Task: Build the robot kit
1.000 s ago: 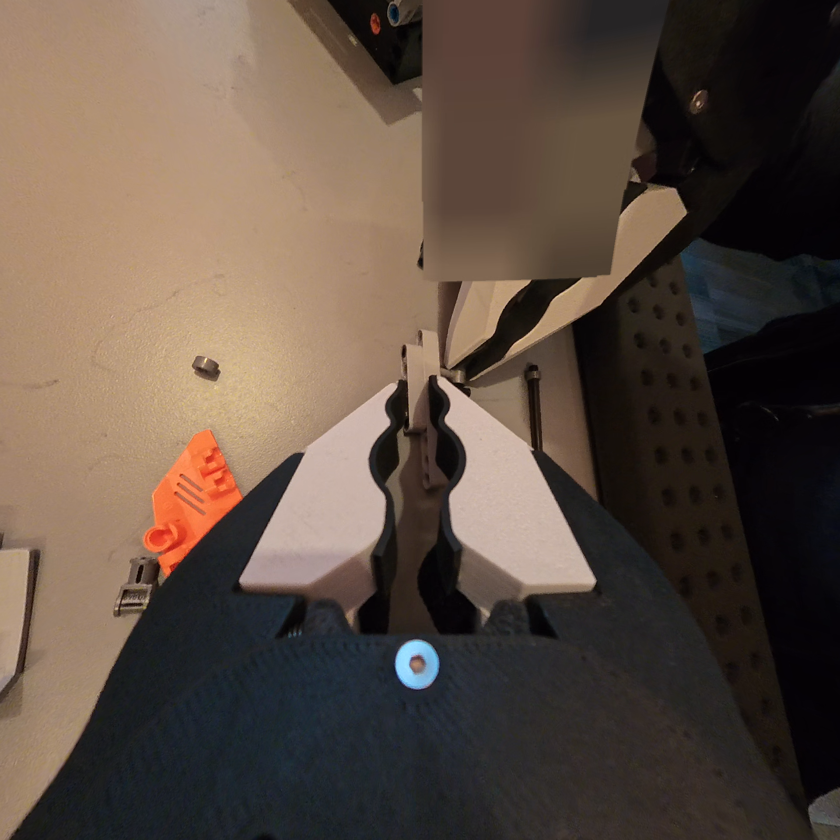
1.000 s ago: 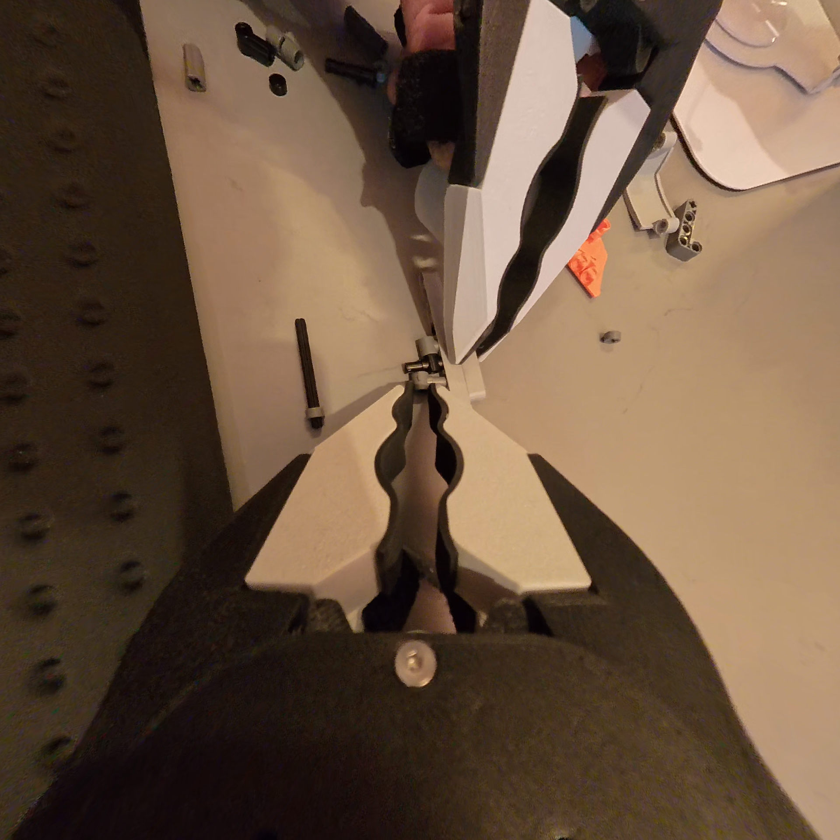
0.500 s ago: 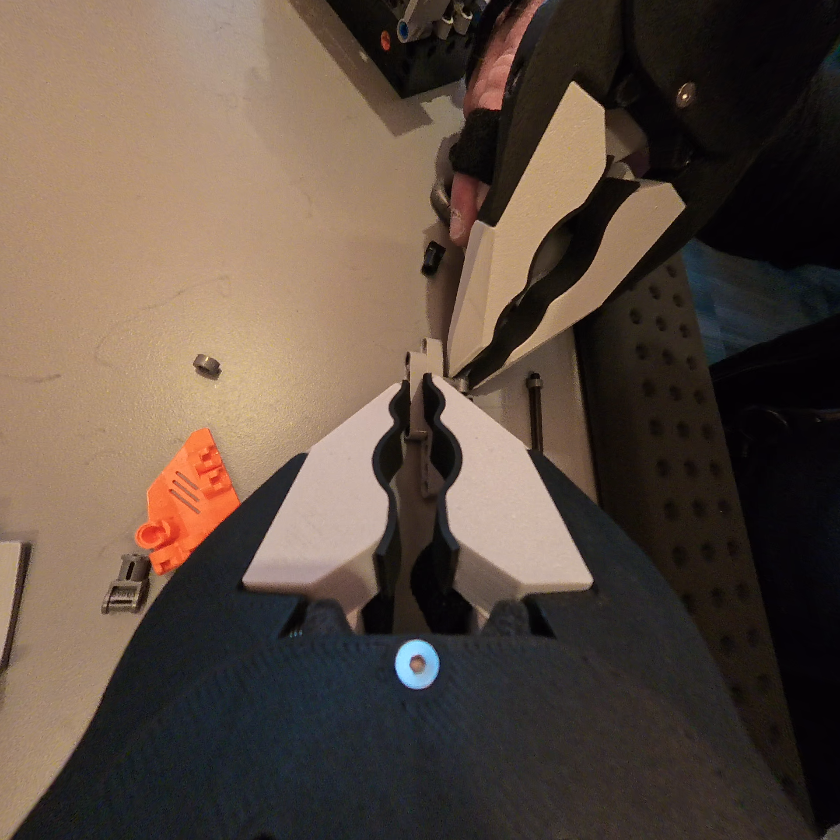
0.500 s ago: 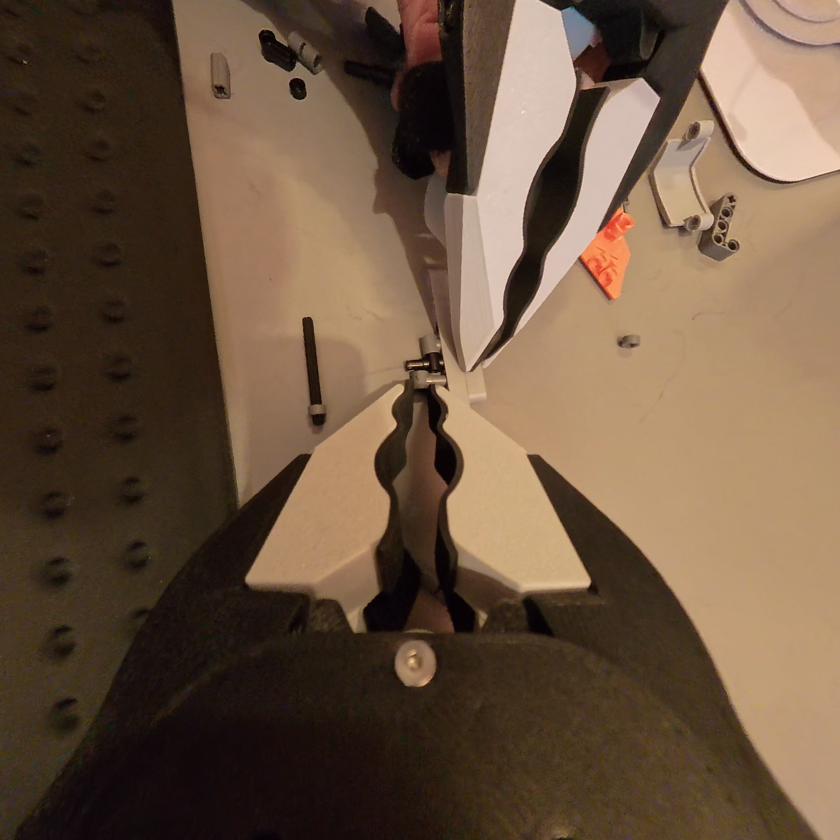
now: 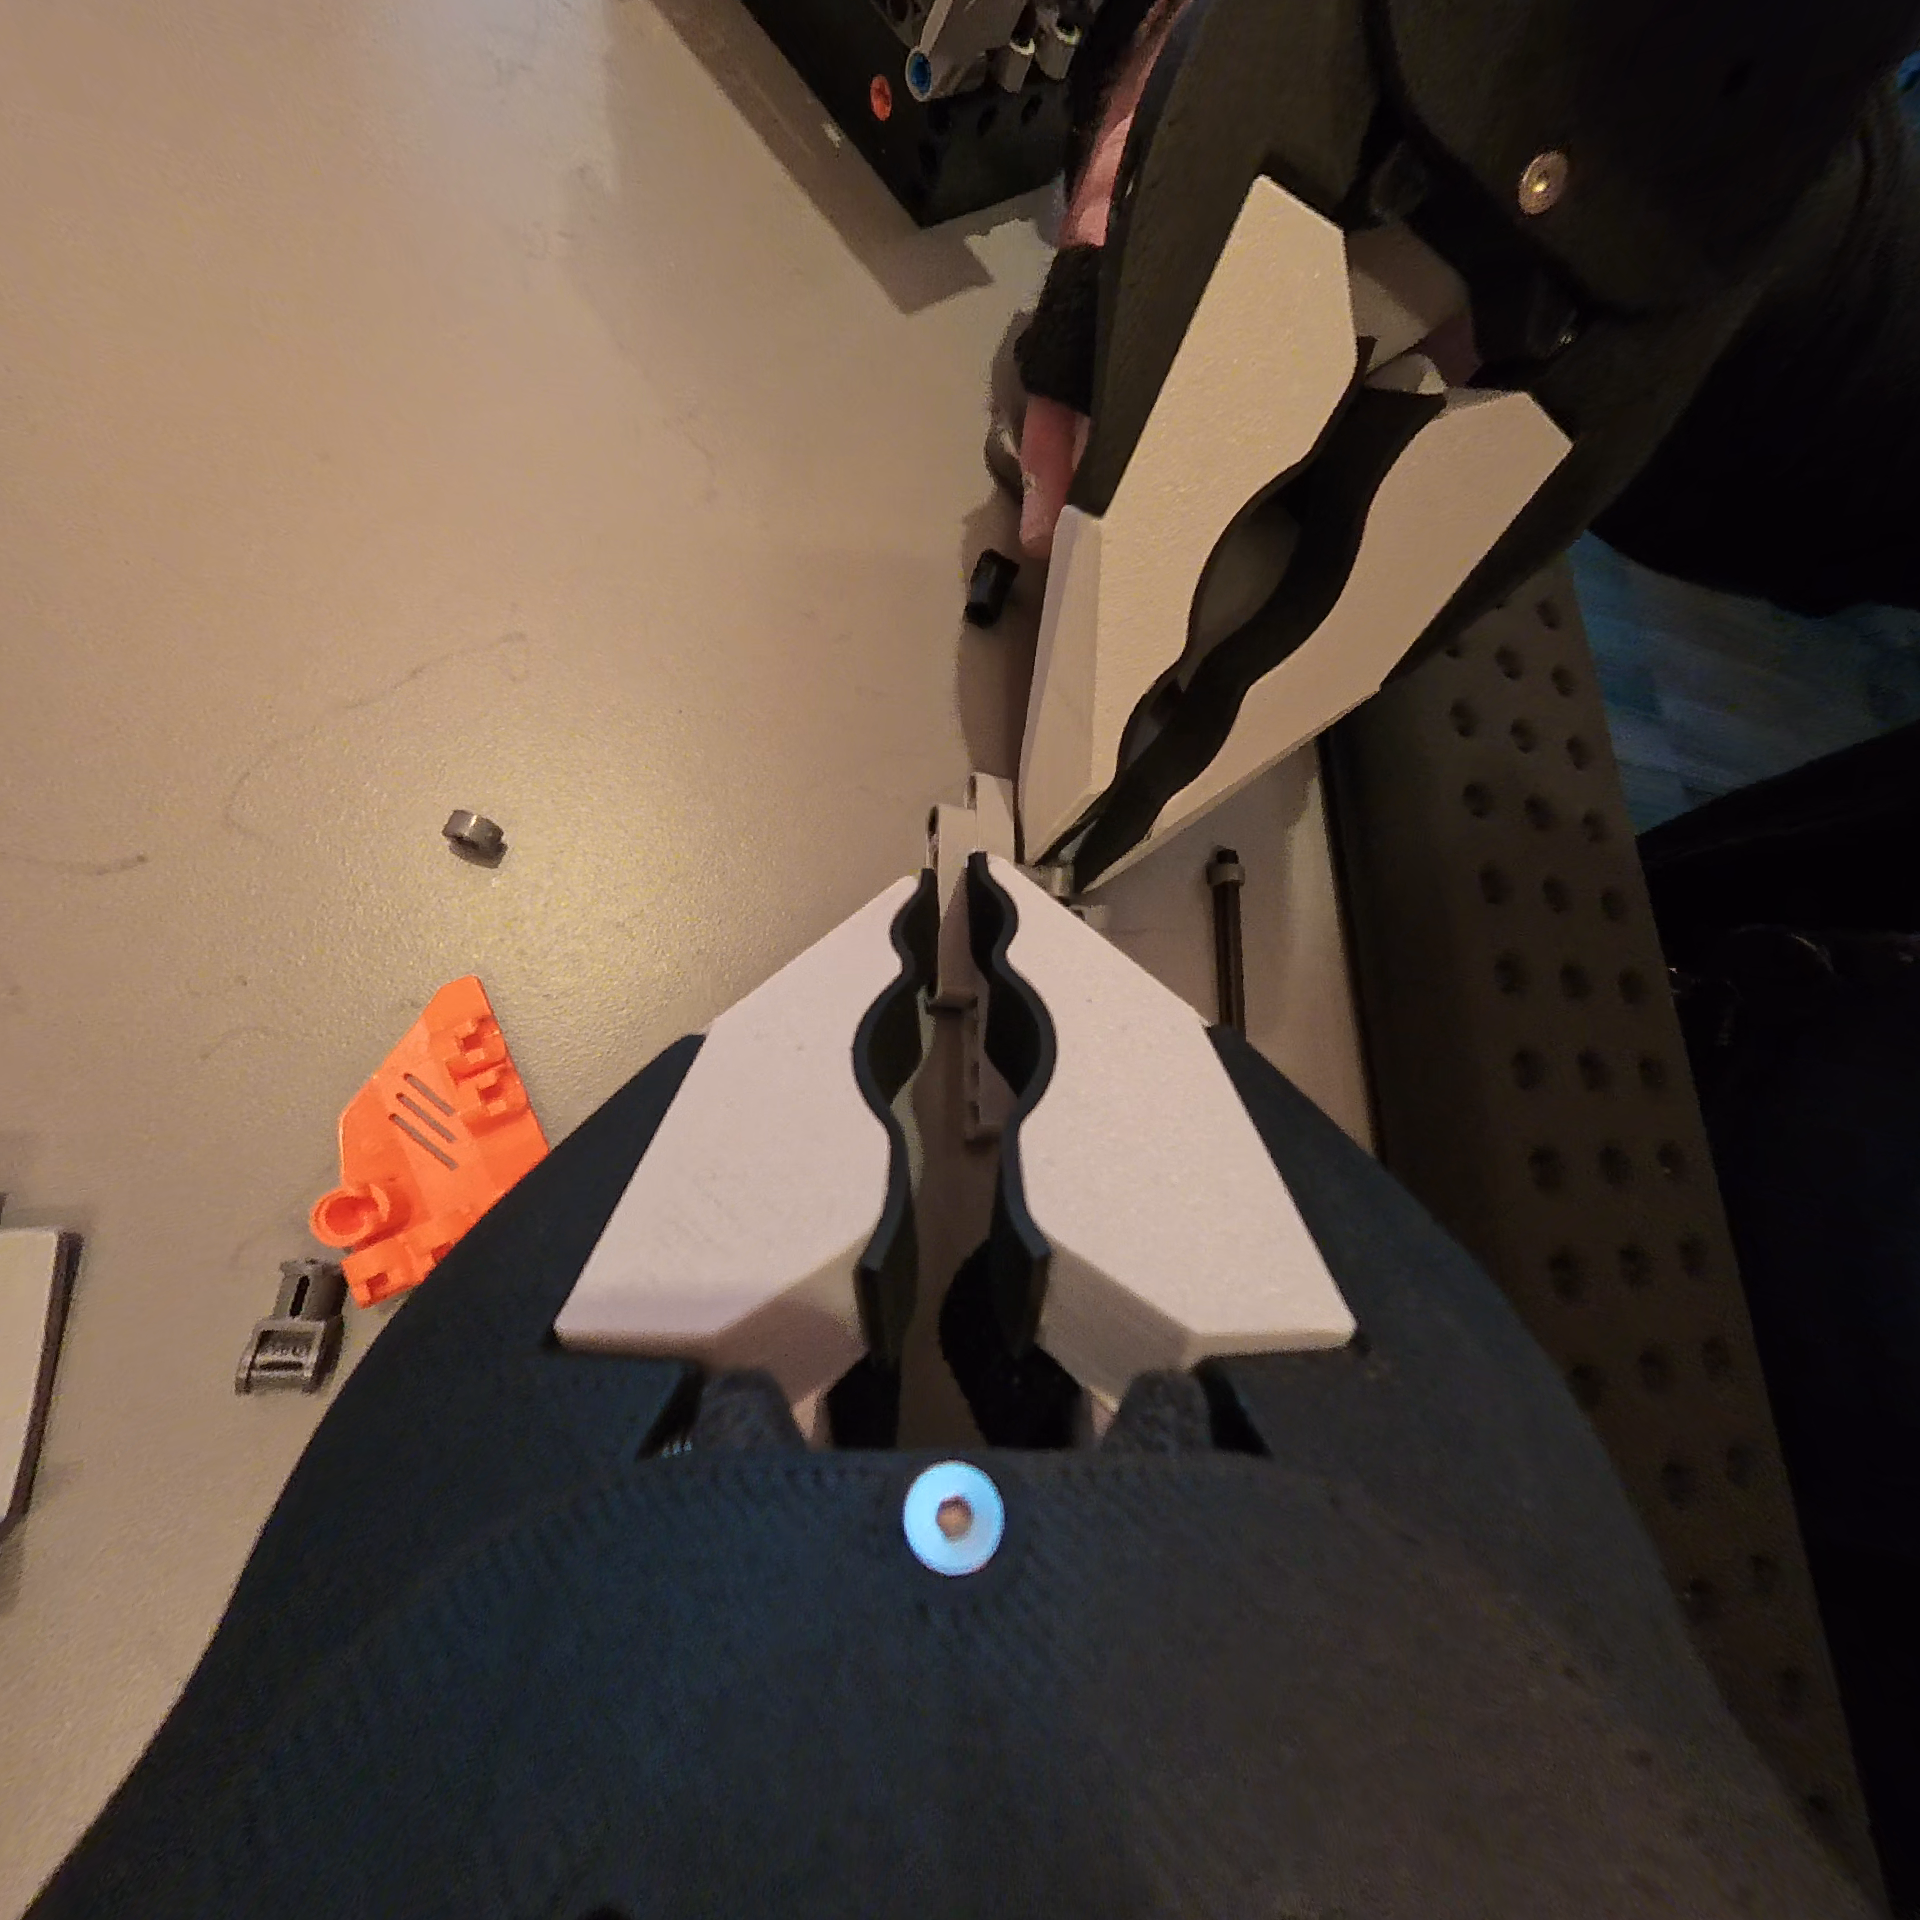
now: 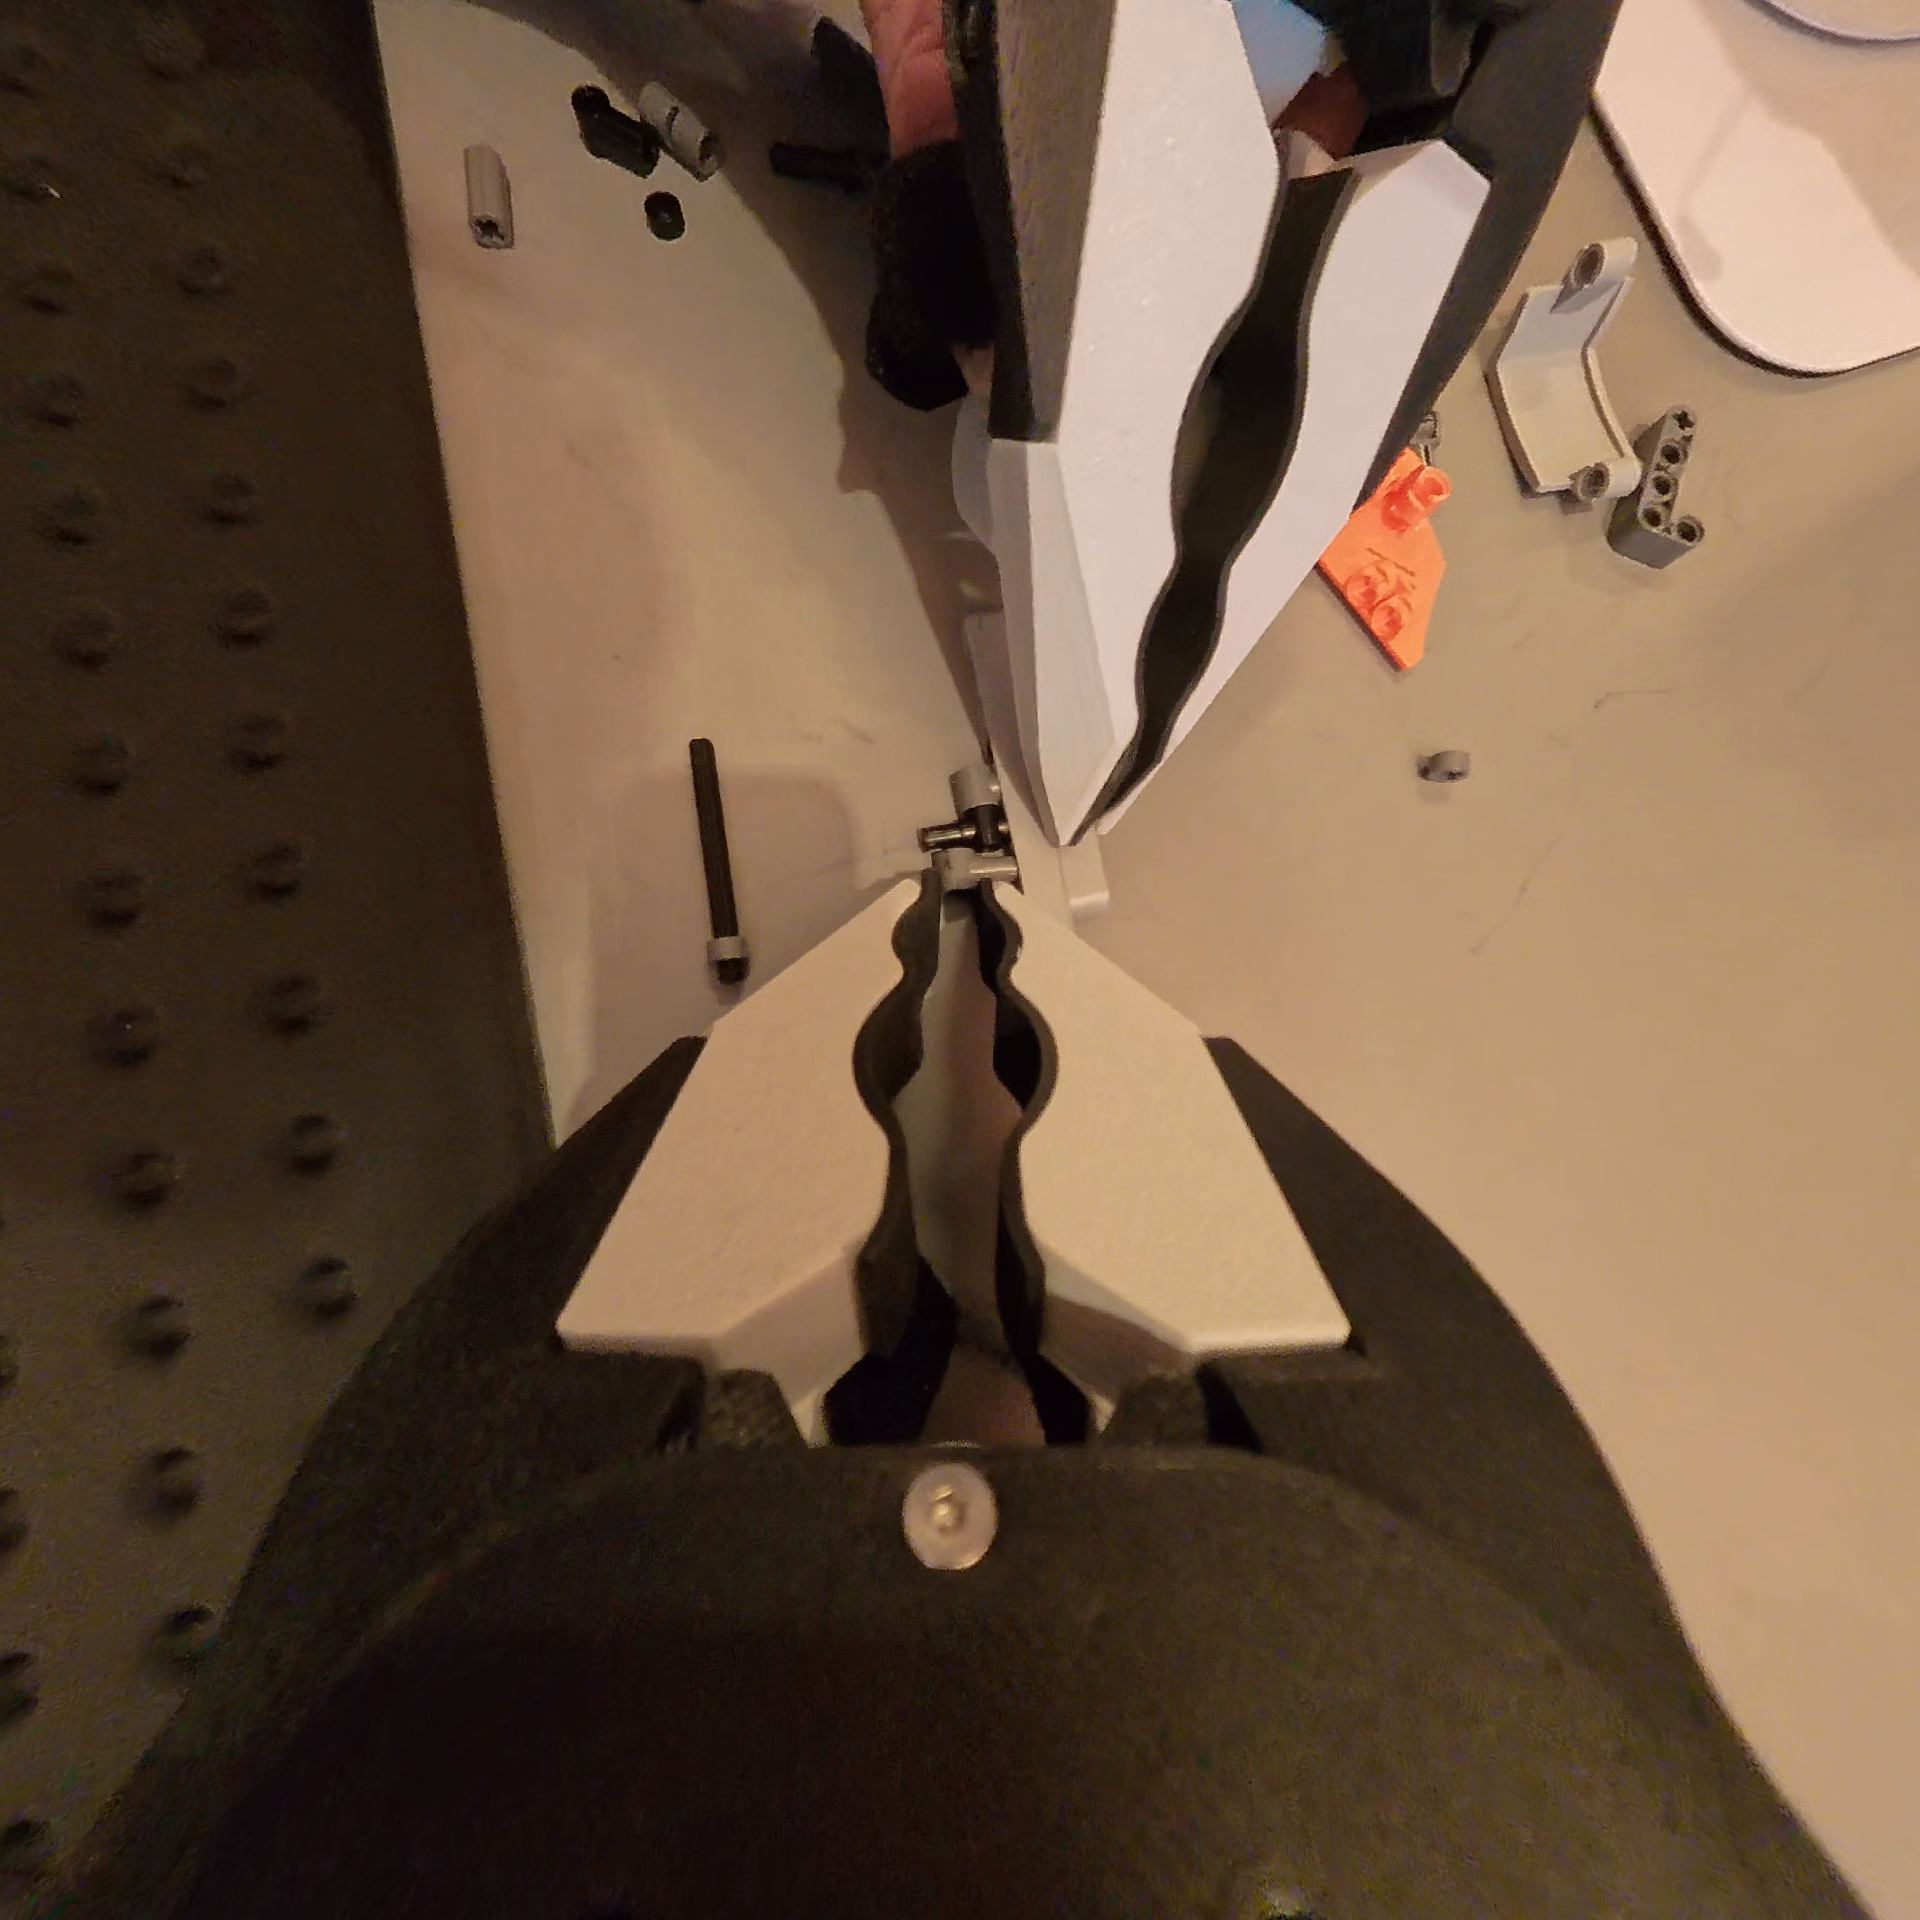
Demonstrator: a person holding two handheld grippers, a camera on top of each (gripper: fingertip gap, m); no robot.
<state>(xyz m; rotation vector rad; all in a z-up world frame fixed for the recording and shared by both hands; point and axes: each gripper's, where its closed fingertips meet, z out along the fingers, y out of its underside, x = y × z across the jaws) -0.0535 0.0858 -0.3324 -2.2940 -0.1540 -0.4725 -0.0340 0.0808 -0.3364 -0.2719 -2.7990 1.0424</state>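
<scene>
My left gripper [image 5: 948,878] is shut on a flat light grey plastic piece [image 5: 961,831] whose end sticks out past the tips. My right gripper [image 6: 964,883] is shut on a small grey connector with a black pin [image 6: 966,831]. The two grippers meet tip to tip just above the beige table [image 5: 416,468]. The connector sits against the end of the grey piece [image 6: 1083,878]. The right gripper shows in the left wrist view [image 5: 1049,857] from the upper right. The left gripper shows in the right wrist view [image 6: 1081,826] from above. Gloved hands hold both.
An orange panel [image 5: 431,1143], a grey ring [image 5: 475,831] and a dark grey clip [image 5: 291,1340] lie to the left. A black axle [image 6: 717,862] lies beside a perforated dark mat [image 6: 208,727]. A curved grey panel [image 6: 1558,384], an angled beam [image 6: 1662,499] and a white tray [image 6: 1766,208] are nearby. The grippers are tip to tip, or close to it.
Both grippers stay shut and tip to tip. The right wrist view has shifted slightly, so the table parts slide a little to the right. The held pieces keep their place.
</scene>
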